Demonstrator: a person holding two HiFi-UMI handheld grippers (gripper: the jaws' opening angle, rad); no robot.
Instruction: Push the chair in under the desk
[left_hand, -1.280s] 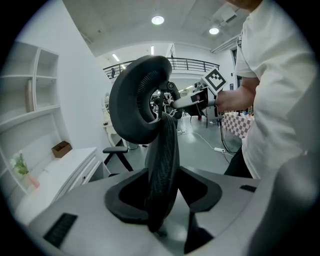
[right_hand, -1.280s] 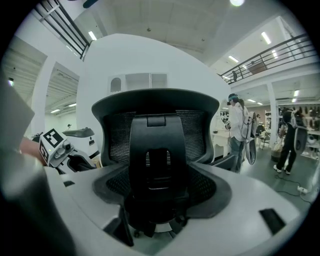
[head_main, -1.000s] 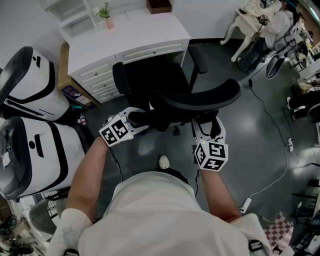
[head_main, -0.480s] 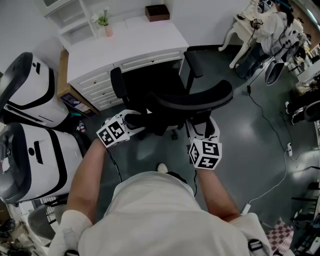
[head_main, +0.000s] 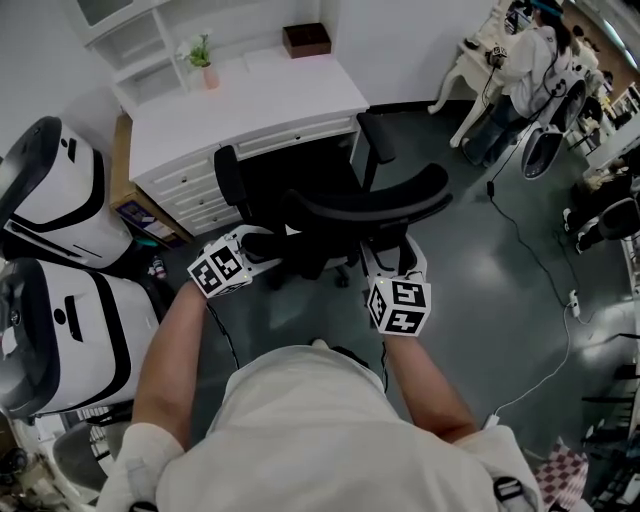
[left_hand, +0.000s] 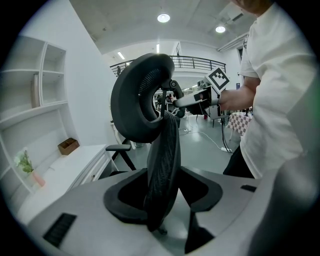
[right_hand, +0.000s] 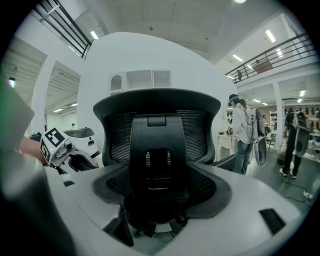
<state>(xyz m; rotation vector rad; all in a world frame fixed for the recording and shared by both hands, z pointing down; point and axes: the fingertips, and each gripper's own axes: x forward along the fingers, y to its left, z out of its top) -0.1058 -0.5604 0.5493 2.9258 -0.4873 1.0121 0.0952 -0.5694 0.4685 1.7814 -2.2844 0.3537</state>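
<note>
A black mesh office chair (head_main: 365, 205) stands in front of the white desk (head_main: 250, 95), its seat partly under the desktop. My left gripper (head_main: 265, 245) is at the backrest's left edge. In the left gripper view that edge (left_hand: 162, 160) stands between the open jaws of the left gripper (left_hand: 162, 192), with gaps on both sides. My right gripper (head_main: 392, 258) is behind the backrest. In the right gripper view the chair's black spine (right_hand: 157, 150) sits between the wide jaws of the right gripper (right_hand: 160, 200), with mesh showing on either side.
Two large white-and-black machines (head_main: 55, 185) (head_main: 60, 330) stand close on the left. A drawer unit (head_main: 185, 180) flanks the knee space. A potted plant (head_main: 203, 55) and brown box (head_main: 305, 38) sit on the desk. Cables (head_main: 540, 250) cross the floor at right, near people (head_main: 530, 60).
The chair has rolled forward toward the desk, its seat further under the desktop. Both grippers have followed it, still at the backrest.
</note>
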